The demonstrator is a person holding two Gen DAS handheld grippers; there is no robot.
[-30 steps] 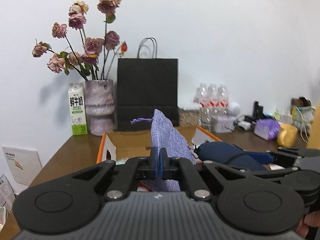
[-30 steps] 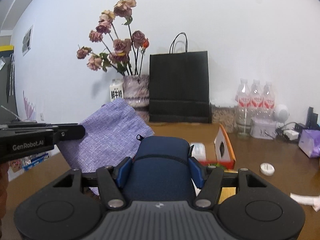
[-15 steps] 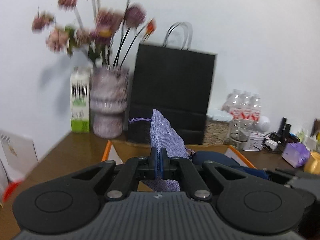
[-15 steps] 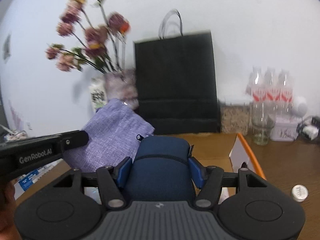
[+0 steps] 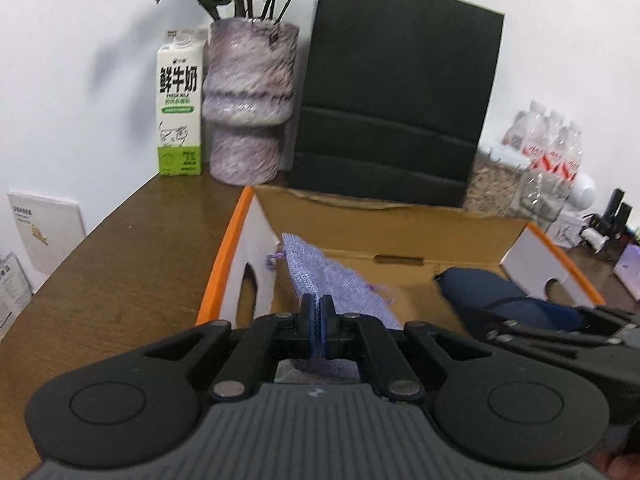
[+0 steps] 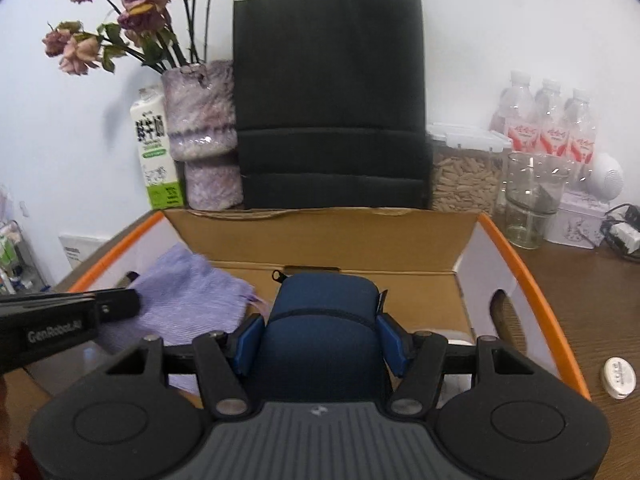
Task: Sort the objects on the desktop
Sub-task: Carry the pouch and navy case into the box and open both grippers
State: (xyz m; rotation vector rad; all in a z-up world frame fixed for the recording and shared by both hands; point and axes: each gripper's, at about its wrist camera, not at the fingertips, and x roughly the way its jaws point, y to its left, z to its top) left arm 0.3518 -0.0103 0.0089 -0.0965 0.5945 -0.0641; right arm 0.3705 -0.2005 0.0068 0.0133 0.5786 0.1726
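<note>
Pinching the purple woven pouch (image 5: 340,284) in the left gripper (image 5: 317,326), jaws clenched tight on the fabric, over the left side of the open cardboard box (image 5: 400,220). Clamping the navy zip case (image 6: 320,320) in the right gripper (image 6: 320,338), over the box's middle.

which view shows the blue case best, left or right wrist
The right wrist view: the blue case sits centred, clamped between the right gripper pads, over the cardboard box, zipper pull visible at its far end. The left wrist view catches only part of it at the right edge, blurred and partly hidden by the right gripper.
</note>
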